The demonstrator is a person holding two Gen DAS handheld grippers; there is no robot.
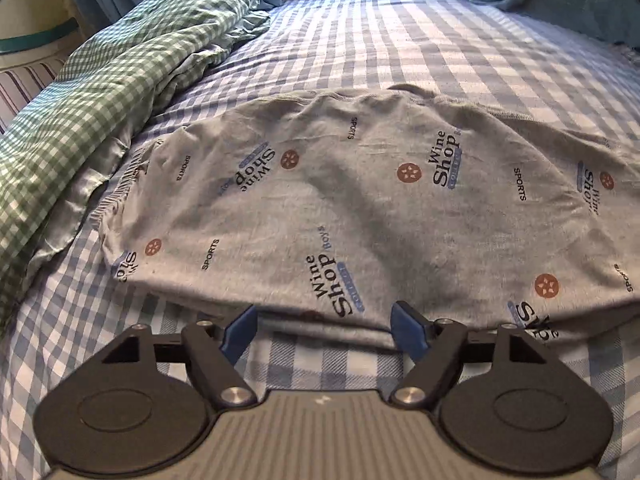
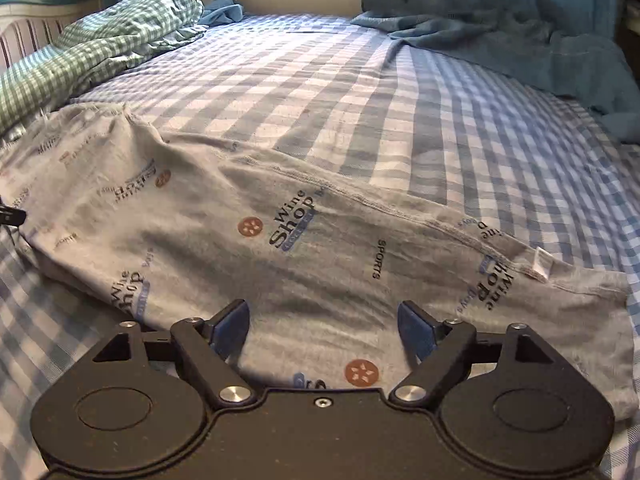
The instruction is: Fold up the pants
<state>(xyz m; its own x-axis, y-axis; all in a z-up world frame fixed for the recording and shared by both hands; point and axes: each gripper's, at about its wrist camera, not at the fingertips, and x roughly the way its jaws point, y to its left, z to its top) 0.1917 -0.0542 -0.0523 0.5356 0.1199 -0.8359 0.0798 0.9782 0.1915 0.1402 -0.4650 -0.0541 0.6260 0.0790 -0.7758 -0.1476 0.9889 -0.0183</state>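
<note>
Grey printed pants [image 1: 360, 208] lie spread flat across the blue checked bed, folded lengthwise, elastic waistband at the left. My left gripper [image 1: 324, 320] is open and empty, its blue pads at the near edge of the pants. In the right wrist view the pants [image 2: 280, 248] stretch from upper left to lower right, with a seam and a white label [image 2: 542, 264] near the leg end. My right gripper [image 2: 322, 322] is open and empty just over the near part of the fabric. A dark bit at the left edge [image 2: 12, 216] may be the other gripper.
The bed sheet [image 1: 380, 44] is blue and white checked. A crumpled green checked cloth [image 1: 120, 80] lies along the left side. A blue towel [image 2: 520, 40] lies at the back right. A headboard and curtains stand behind.
</note>
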